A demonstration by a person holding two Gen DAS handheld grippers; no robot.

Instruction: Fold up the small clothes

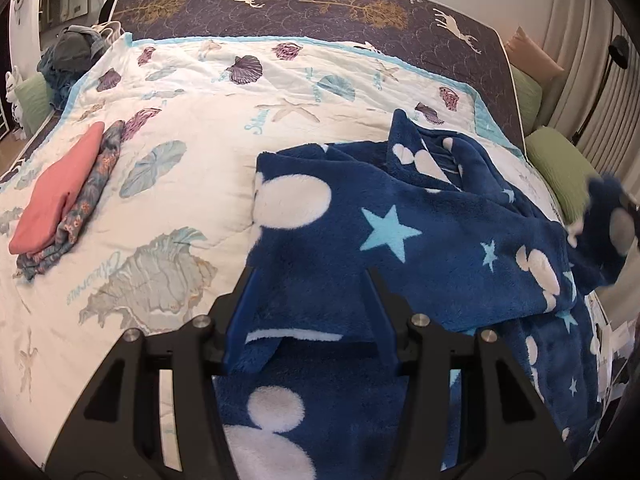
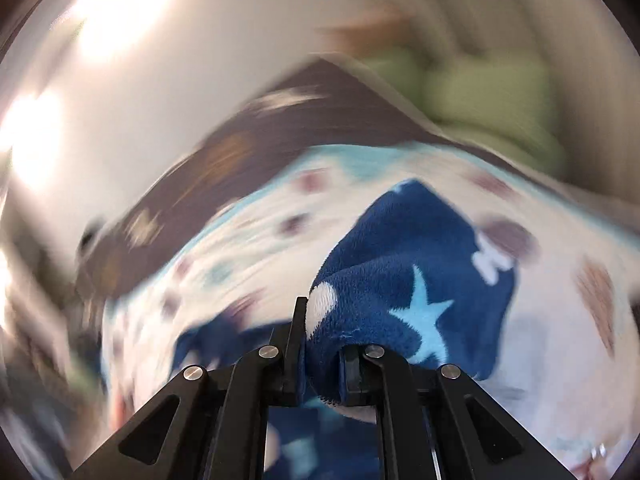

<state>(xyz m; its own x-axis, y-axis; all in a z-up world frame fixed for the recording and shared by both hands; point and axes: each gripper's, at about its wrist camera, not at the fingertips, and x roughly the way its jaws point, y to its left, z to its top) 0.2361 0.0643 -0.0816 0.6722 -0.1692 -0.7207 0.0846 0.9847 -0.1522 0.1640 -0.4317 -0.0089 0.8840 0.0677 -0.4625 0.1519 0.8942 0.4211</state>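
Note:
A navy fleece garment (image 1: 400, 240) with white mouse heads and light blue stars lies rumpled on the right half of the bed. My left gripper (image 1: 312, 280) stands wide open with a fold of the fleece between its fingers. My right gripper (image 2: 320, 320) is shut on a bunch of the same fleece (image 2: 404, 280) and holds it raised above the bed; that view is motion-blurred. In the left wrist view the lifted end (image 1: 604, 224) shows blurred at the far right.
A white seashell quilt (image 1: 200, 168) covers the bed. A folded pink garment (image 1: 60, 196) and a folded floral one (image 1: 92, 196) lie at the left. Green cushions (image 1: 560, 168) line the right edge. A dark deer-print mattress (image 1: 320, 12) stands behind. A clothes pile (image 1: 76, 52) sits far left.

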